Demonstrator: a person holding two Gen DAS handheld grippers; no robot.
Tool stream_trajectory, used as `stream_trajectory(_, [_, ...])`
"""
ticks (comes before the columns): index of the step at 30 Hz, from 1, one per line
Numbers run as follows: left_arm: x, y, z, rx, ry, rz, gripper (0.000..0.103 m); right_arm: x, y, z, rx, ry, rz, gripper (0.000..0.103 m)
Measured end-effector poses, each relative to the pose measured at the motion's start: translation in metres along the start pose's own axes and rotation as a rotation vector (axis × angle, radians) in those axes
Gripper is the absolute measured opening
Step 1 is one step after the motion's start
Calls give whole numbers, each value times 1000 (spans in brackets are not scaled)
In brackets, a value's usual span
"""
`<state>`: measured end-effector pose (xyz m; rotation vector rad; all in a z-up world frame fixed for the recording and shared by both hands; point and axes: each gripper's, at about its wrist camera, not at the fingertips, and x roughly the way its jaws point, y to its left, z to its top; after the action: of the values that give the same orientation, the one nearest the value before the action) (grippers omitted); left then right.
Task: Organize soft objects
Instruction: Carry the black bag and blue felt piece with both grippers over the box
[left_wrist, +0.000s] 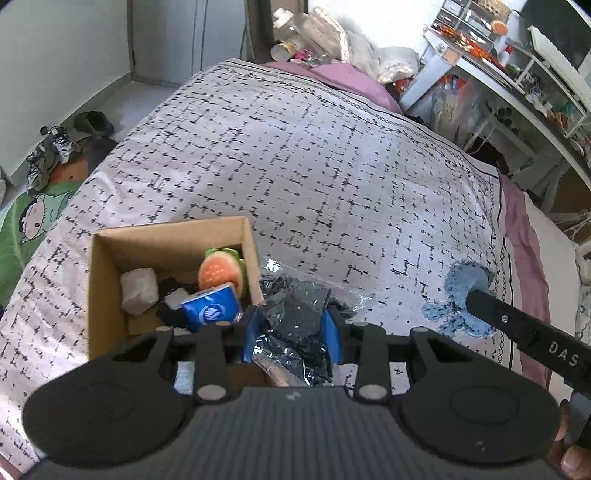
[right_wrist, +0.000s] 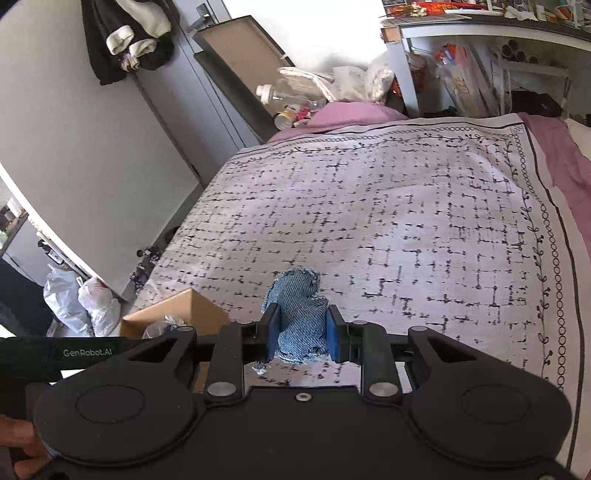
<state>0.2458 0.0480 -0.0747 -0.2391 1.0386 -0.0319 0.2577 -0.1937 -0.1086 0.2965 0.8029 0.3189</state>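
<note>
My left gripper (left_wrist: 293, 334) is shut on a clear plastic bag of dark fabric (left_wrist: 299, 317), held just right of an open cardboard box (left_wrist: 107, 295) on the bed. Inside the box lie a burger-shaped plush (left_wrist: 221, 271), a blue tissue pack (left_wrist: 212, 308), a white wad (left_wrist: 138, 290) and something black. My right gripper (right_wrist: 302, 334) is shut on a piece of blue denim cloth (right_wrist: 299, 306), lifted above the bedspread. In the left wrist view that denim cloth (left_wrist: 461, 295) hangs at the tip of the right gripper, off to the right. The box corner (right_wrist: 192, 310) shows at the left in the right wrist view.
The bed carries a white bedspread with a black cross pattern (left_wrist: 314, 166) over a pink sheet (left_wrist: 347, 79). A cluttered white desk (left_wrist: 535, 85) stands beyond the bed on the right. Shoes (left_wrist: 48, 155) lie on the floor at left. Bottles and bags (right_wrist: 295, 96) pile at the headboard.
</note>
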Motion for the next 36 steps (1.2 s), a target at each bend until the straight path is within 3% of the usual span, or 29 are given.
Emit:
stream_trajectory(16, [-22,60,-10,-92,-29,15,36,2,55,-8,-64,21,55,26])
stream_trajectory(31, [-26,106,-18,-156,-29,39,36,19,105,-37,-123,107,113,28])
stream_trajectory(36, [-27,113,-16,-161,-33,37,36,30,111,-48,-125,164,116,45])
